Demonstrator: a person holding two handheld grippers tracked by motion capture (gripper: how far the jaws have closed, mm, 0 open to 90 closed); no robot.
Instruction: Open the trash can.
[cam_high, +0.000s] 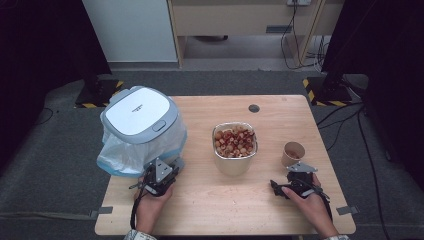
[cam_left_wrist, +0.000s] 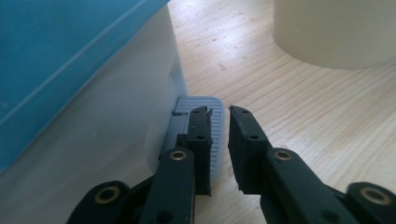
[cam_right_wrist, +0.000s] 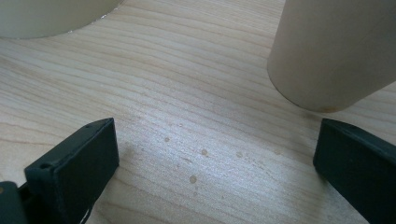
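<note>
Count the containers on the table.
3: a lidded bin with a bag liner at the left, a bowl of food in the middle, and a paper cup at the right.

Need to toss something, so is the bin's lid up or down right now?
Down. The white lid lies flat on the bin, and the left gripper sits at the pedal.

From my remote station: the black two-jaw left gripper (cam_high: 159, 176) and its black right gripper (cam_high: 295, 184) twin each carry a grey three-cornered plate on top. A dark cable trails from each body. Close up, I see matte black linkage arms with brass-coloured pivot bushings and blocky, ribbed black pads. Pale patterned cuffs edge both wrists.
</note>
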